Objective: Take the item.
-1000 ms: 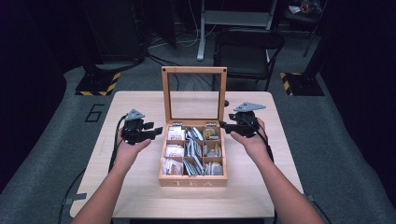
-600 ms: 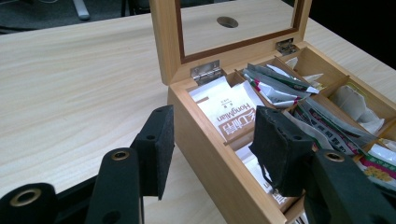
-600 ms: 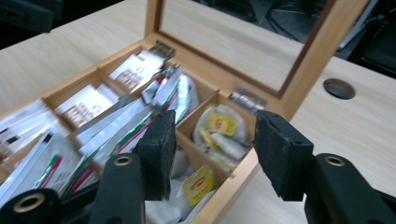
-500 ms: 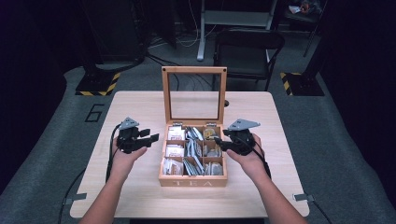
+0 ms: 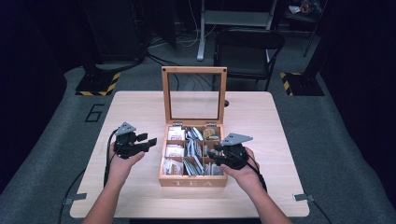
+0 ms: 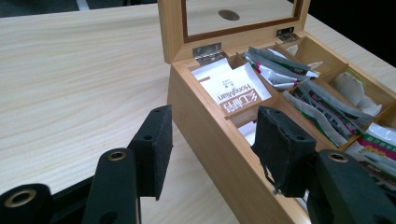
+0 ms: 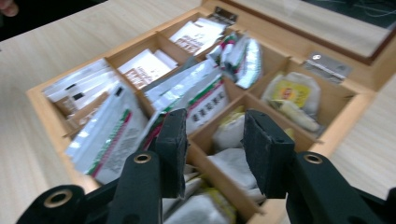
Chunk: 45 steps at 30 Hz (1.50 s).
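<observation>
Grippers at either side of an open wooden tea box [image 5: 193,181] on the table [image 5: 140,107].
Left gripper [image 5: 148,140] hovers just beside the box's left wall, jaws part open, nothing between them. Tea box sits mid-table, glass lid [image 5: 194,95] upright, compartments full of tea packets [image 5: 194,156]. Right gripper [image 5: 214,155] hangs over the right-hand compartments, its jaws just closing yet still apart, gripping nothing.

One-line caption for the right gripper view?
Right gripper, jaws apart and empty, poised over the open wooden tea box full of tea bags.
</observation>
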Available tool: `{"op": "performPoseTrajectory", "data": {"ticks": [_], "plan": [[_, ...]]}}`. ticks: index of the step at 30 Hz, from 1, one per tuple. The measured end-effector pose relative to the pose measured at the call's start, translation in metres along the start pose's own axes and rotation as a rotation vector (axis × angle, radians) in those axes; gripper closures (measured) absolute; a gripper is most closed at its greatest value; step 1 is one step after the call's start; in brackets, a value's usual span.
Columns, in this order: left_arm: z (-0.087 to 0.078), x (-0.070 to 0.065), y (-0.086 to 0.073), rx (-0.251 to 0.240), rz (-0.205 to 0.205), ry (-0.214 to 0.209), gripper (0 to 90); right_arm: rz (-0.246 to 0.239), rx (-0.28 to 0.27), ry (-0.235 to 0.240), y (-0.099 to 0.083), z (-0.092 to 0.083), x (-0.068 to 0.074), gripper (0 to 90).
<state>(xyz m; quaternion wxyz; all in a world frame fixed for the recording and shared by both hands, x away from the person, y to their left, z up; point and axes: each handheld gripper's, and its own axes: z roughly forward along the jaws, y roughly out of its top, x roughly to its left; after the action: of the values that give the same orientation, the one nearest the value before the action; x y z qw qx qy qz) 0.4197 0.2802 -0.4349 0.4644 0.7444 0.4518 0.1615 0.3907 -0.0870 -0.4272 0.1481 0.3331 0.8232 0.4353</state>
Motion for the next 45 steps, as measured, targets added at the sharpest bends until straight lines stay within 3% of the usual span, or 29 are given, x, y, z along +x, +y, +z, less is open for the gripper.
{"op": "performPoseTrajectory", "data": {"ticks": [13,17,27,33,45], "plan": [[-0.004,0.003,-0.012,0.015,-0.013,-0.001,46.7,-0.031,0.018,0.069,-0.006,0.019,0.022,55.8],[-0.004,0.001,-0.012,0.025,0.0,-0.001,46.8,-0.048,0.033,0.065,-0.007,0.025,0.028,55.9],[-0.004,0.001,-0.013,0.018,-0.007,-0.002,46.7,-0.013,0.057,0.069,-0.01,0.034,0.034,54.0],[-0.005,0.001,-0.013,0.015,-0.009,-0.003,46.7,-0.061,0.068,0.033,-0.012,0.038,0.041,72.1],[-0.004,-0.001,-0.013,0.013,-0.012,-0.005,46.7,-0.097,0.087,0.041,-0.012,0.047,0.049,81.3]]}}
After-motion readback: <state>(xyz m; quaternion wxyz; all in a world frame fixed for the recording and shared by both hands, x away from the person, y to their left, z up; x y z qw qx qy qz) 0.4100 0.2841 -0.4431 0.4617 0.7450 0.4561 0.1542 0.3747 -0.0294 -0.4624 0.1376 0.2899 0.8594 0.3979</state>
